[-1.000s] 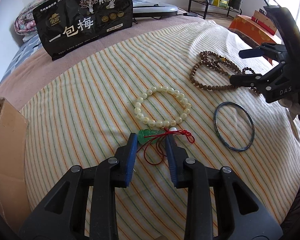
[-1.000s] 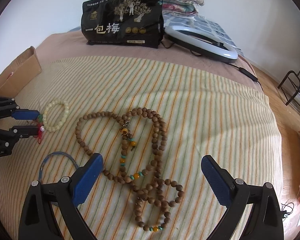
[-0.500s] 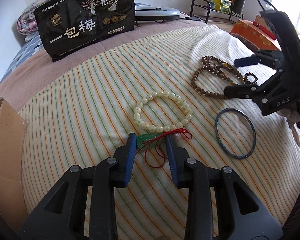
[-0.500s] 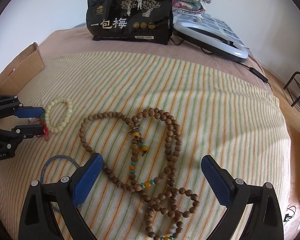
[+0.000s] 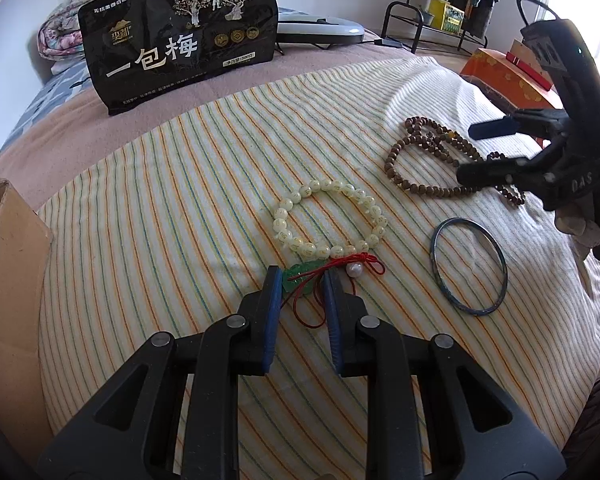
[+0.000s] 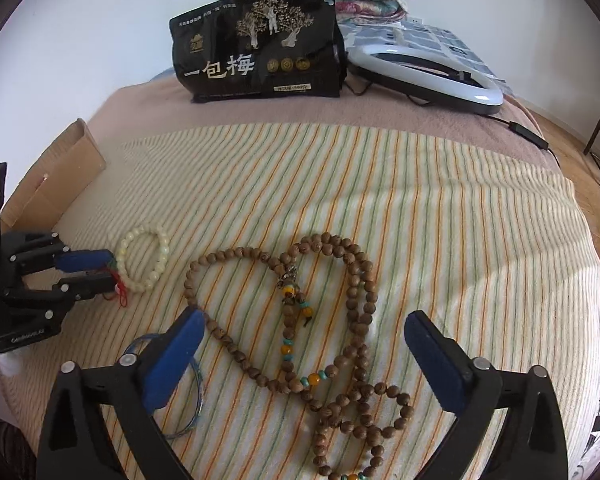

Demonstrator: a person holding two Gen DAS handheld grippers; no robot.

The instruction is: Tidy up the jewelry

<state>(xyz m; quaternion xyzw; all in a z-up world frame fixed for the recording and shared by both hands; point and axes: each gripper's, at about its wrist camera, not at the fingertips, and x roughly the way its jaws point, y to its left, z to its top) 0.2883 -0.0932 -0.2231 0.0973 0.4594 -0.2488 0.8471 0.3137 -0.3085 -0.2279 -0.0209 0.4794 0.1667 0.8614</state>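
Left hand-held gripper (image 5: 300, 280) closing around green pendant (image 5: 298, 278); right hand-held gripper (image 6: 300, 344) wide open.

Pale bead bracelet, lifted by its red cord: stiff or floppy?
Likely floppy: the pale bead bracelet is separate strung beads, so the loop should sag. The red cord looks thin and loose and may slip. The left gripper, jaws just closing, straddles cord and green pendant.
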